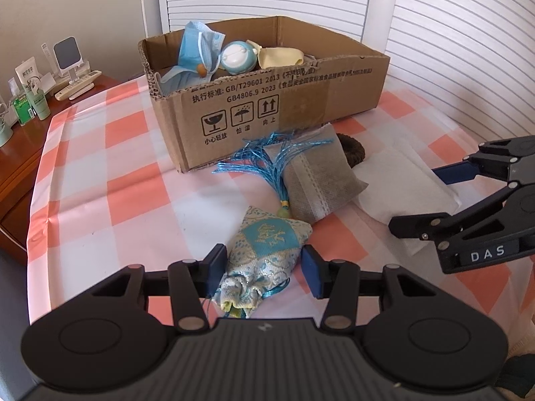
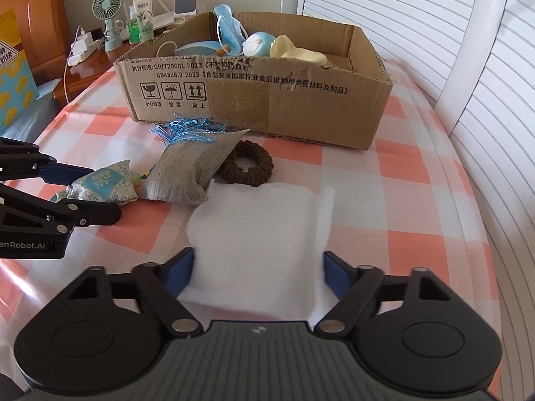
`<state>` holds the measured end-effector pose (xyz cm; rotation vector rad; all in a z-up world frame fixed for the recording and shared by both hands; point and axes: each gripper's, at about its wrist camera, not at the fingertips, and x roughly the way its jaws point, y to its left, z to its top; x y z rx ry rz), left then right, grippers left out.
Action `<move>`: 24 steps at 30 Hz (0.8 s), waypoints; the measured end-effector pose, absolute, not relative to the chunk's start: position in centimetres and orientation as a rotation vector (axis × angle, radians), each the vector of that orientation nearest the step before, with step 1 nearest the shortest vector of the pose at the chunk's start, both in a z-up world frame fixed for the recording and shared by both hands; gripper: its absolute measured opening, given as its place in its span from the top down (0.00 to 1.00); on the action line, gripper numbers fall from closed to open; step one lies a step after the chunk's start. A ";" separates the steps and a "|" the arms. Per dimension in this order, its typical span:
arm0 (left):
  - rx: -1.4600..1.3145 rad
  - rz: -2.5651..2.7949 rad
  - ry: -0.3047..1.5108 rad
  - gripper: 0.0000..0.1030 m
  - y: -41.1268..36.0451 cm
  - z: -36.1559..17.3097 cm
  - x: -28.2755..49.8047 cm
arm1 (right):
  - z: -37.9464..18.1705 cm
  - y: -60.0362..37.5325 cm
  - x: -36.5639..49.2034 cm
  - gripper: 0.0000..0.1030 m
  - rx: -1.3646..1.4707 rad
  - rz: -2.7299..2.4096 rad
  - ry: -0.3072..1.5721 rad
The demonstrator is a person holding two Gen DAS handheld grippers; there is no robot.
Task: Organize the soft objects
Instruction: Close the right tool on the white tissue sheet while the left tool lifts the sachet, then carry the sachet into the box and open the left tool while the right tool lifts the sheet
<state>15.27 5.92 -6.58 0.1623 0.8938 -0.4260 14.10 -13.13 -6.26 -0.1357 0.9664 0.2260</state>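
**Both grippers down on soft items, checked cloth surface**

Largest first. We've got a checked cloth surface (image 2: 418, 180), orange/white. Cardboard box (image 2: 301, 113) sits toward its far edge, open top. Inside the box: blue face masks (image 1: 197, 50), round blue toy (image 1: 238, 57), pale yellow cloth (image 1: 281, 57), all piled at the left end in the left wrist view.

White pad (image 2: 260, 230) lies near the front edge of the surface, right of the other loose items. Our right gripper (image 2: 257, 272) straddles its near end, jaws fairly wide; blue pads look to be at the pad's two sides. Firm pinch or just contact: can't tell, edges blurred.

Grey pouch (image 2: 190, 173) sits just left of the pad's far corner, touching it, close to the box's front wall. Blue tassel (image 1: 264, 157) fans over the pouch's far end.

Blue-patterned sachet (image 1: 267, 250) lies left of the grey pouch, touching it in the right wrist view. Our left gripper (image 1: 264, 269) is narrowed around the sachet's lower half; the left finger touches fabric, the right finger sits at its edge w/ no clear gap. Sachet resting on the cloth.

Brown scrunchie (image 2: 249, 167) is btwn the grey pouch and the box, just beyond the pad's far edge.

Far left corner, off the cloth: wooden stand w/ small fan (image 2: 108, 20), bottles (image 2: 140, 28), charger (image 2: 82, 48).
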 end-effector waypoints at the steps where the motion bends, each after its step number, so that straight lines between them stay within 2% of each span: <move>1: 0.162 -0.427 0.894 0.53 5.9 -6.6 15.3 | -6.2 -13.3 14.0 0.28 -0.134 0.224 0.965; 2: 0.163 -0.427 0.895 0.53 5.9 -6.6 15.3 | -6.1 -13.3 14.0 0.29 -0.133 0.226 0.965; 5: 0.163 -0.427 0.894 0.53 5.9 -6.6 15.3 | -5.9 -13.5 13.9 0.43 -0.129 0.226 0.957; 7: 0.162 -0.427 0.895 0.54 5.9 -6.6 15.3 | -5.8 -13.6 13.9 0.55 -0.140 0.220 0.951; 10: 0.159 -0.429 0.896 0.57 5.9 -6.5 15.3 | -5.8 -14.0 13.9 0.62 -0.140 0.215 0.947; 16: 0.152 -0.439 0.904 0.62 5.9 -6.4 15.1 | -5.6 -14.5 13.6 0.69 -0.161 0.199 0.946; 24: 0.155 -0.453 0.893 0.63 6.2 -5.5 14.2 | -4.2 -15.0 12.4 0.70 -0.187 0.193 0.911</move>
